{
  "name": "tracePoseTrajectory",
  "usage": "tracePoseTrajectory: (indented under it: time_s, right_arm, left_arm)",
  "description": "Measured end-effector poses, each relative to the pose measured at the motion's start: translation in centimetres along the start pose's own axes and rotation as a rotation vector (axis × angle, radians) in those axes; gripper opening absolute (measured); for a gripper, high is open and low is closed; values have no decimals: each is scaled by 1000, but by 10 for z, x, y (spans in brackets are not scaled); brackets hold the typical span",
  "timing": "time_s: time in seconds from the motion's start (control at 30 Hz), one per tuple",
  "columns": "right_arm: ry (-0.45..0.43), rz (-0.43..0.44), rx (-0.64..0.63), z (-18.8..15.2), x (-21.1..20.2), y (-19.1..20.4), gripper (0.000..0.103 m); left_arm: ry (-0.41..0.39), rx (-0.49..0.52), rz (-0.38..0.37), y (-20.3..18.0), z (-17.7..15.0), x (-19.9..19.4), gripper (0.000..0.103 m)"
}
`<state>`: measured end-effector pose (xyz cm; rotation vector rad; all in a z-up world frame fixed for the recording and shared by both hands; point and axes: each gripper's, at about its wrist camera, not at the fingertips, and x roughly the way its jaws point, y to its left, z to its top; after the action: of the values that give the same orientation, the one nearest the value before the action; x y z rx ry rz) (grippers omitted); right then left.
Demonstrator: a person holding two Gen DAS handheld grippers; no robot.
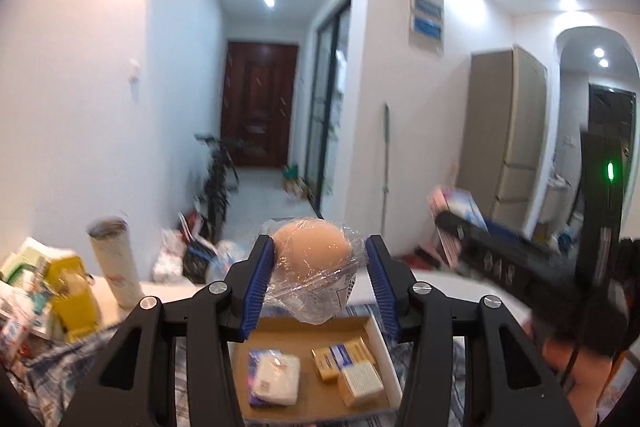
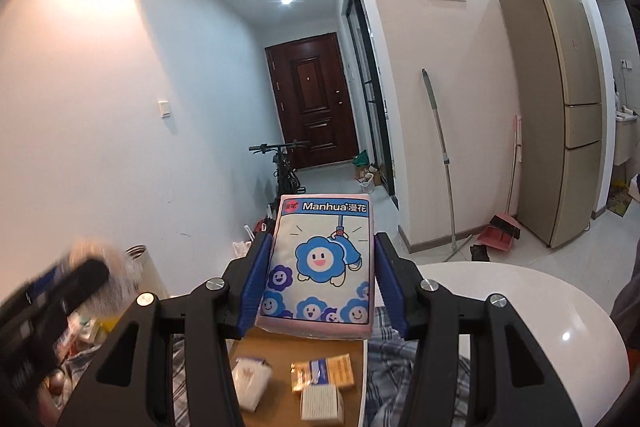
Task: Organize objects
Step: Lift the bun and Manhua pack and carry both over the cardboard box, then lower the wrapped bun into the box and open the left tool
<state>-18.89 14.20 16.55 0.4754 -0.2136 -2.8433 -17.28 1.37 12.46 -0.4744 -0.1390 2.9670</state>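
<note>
Nearest to you, your left tool [image 1: 320, 281] grips a plastic-wrapped round bun [image 1: 310, 247]; the left blue pad [image 1: 259, 281] presses the wrapper, while the right one looks just clear of the loose film. The bun hangs in the air above the cardboard tray [image 1: 292, 337]. Your right tool [image 2: 318, 281] is clamped on a tissue pack [image 2: 320, 267] printed "Manhua" with blue flower faces, both pads tight on its sides; the pack is upright, also held above the tray.

Below both tools, the tray lies on a plaid cloth [image 2: 404, 363] on the desk. Inside it, toward its left side, sits a white wrapped packet [image 1: 276, 379]; toward its right wall are yellow snack packets [image 1: 344, 355] with a pale biscuit-like packet [image 1: 362, 383] touching them on the near side.

Farther left on the desk, a heap of boxes and packets [image 1: 44, 291] crowds the left edge, with a tall steel tumbler [image 1: 114, 267] standing upright just beyond it. In the left view your right tool [image 1: 516, 259] shows blurred at the right edge.

Beyond the desk's white rim [image 2: 520, 291], a mop handle [image 2: 440, 155] leans on the wall, a pink dustpan [image 2: 500, 229] sits on the floor, and a tall beige fridge [image 2: 560, 99] stands at the right. A bicycle [image 2: 284, 167] is parked in the corridor before the dark wooden door [image 2: 312, 103].
</note>
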Motion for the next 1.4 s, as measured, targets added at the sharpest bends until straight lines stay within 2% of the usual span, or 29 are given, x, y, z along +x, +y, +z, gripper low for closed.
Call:
tracePoseTrajectory:
  time_s: [0.07,0.13,0.23,0.4,0.6,0.77,0.93,1.2,1.3,1.4]
  right_arm:
    - [16,9,2,-6,10,-6,50]
    - [37,14,10,-17,18,-13,50]
    - [136,34,18,-33,40,-17,50]
    - [239,30,16,-49,63,-20,50]
    - [298,20,9,-60,75,-26,50]
    - [301,19,-16,-58,76,-24,50]
    - [306,16,-23,-58,77,-24,50]
    - [315,13,-26,-59,79,-25,50]
    - [309,12,-26,-57,78,-25,50]
    - [306,9,-28,-57,78,-25,50]
  left_arm:
    - [85,24,-30,-1,-15,24,50]
    - [154,63,-3,-5,-31,45,50]
    - [246,87,12,-10,-51,74,50]
    - [401,11,-42,-5,-83,113,50]
    - [536,-94,-89,10,-113,144,50]
    - [574,-114,-87,9,-125,149,50]
    - [564,-44,7,8,-127,149,50]
    - [557,-80,50,30,-122,151,50]
    - [551,-91,38,32,-117,147,50]
    - [575,-99,-43,24,-117,146,50]
